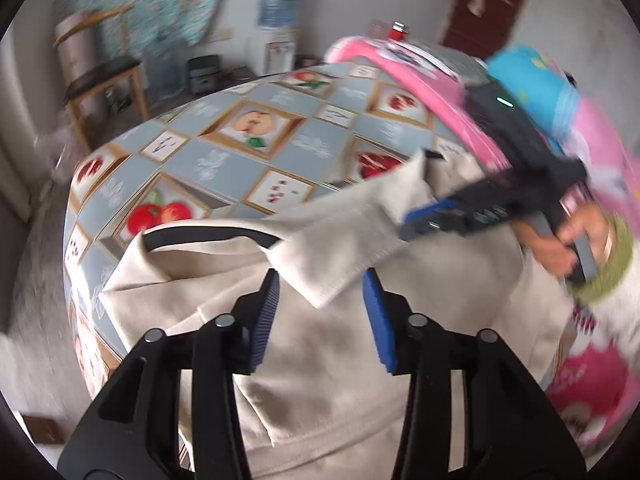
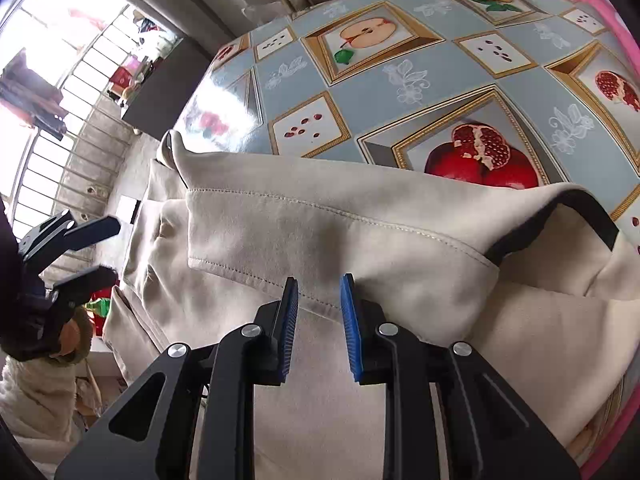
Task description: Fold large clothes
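A cream garment point(image 1: 340, 360) with a black-lined neck opening point(image 1: 208, 236) lies over the near part of the table. My left gripper point(image 1: 324, 308) is open, and the end of a sleeve cuff point(image 1: 324, 280) lies loose between its blue pads point(image 1: 270, 304). The right gripper point(image 1: 416, 220) shows blurred at the sleeve's far end, with a hand behind it. In the right wrist view my right gripper point(image 2: 320, 312) stands narrowly apart over a stitched fold of the garment point(image 2: 320, 216); no pinch shows. The left gripper point(image 2: 108, 248) hangs open at the left, beyond the table.
The table wears a fruit-patterned oilcloth point(image 1: 240, 160) point(image 2: 400, 80), bare at the far side. Pink and blue clothes point(image 1: 532, 92) are piled at the right. A wooden chair point(image 1: 100, 80) and a water dispenser point(image 1: 278, 20) stand beyond the table. A barred window point(image 2: 60, 80) is at left.
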Demonstrator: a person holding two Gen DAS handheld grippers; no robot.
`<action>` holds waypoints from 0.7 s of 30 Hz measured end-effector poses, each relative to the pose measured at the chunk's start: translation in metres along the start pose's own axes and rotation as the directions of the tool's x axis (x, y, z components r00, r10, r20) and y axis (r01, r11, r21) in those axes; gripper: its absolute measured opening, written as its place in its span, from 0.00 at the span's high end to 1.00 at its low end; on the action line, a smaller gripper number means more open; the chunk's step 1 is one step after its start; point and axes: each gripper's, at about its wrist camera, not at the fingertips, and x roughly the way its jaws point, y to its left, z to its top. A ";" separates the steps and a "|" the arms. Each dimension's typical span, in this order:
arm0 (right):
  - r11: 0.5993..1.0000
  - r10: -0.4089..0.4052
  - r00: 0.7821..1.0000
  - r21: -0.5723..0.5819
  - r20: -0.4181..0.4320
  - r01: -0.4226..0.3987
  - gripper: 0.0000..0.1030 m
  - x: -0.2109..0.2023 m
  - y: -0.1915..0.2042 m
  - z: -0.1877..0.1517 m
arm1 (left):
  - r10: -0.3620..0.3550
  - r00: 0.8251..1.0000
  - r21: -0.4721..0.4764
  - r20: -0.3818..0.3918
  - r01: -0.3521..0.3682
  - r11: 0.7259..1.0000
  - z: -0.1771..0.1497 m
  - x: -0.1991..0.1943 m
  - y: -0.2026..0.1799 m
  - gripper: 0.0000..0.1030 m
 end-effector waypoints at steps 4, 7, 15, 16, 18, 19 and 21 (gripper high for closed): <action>0.988 0.067 0.994 0.133 0.081 -0.077 0.65 -0.030 -0.029 -0.004 | -0.144 0.987 -0.309 -0.068 0.116 0.944 0.008 0.033 0.042 0.57; 0.969 0.082 0.991 0.222 0.107 -0.104 0.58 -0.042 -0.053 -0.008 | -0.206 0.973 -0.472 -0.107 0.132 0.872 0.005 0.060 0.063 0.58; 0.890 0.190 0.980 0.411 0.054 -0.195 0.56 -0.015 -0.097 -0.017 | -0.290 0.951 -0.603 -0.108 0.169 0.780 0.003 0.088 0.076 0.58; 0.886 0.203 0.978 0.416 0.048 -0.205 0.56 -0.011 -0.098 -0.017 | -0.297 0.949 -0.603 -0.110 0.173 0.779 0.004 0.090 0.075 0.58; 0.893 0.201 0.978 0.402 0.050 -0.204 0.56 -0.010 -0.096 -0.019 | -0.310 0.944 -0.593 -0.114 0.186 0.784 0.005 0.092 0.071 0.59; 0.896 0.203 0.978 0.394 0.051 -0.207 0.56 -0.010 -0.095 -0.019 | -0.313 0.942 -0.580 -0.118 0.191 0.792 0.005 0.092 0.068 0.61; 0.896 0.210 0.976 0.390 0.053 -0.214 0.56 -0.012 -0.094 -0.020 | -0.291 0.948 -0.540 -0.132 0.177 0.823 0.006 0.091 0.060 0.71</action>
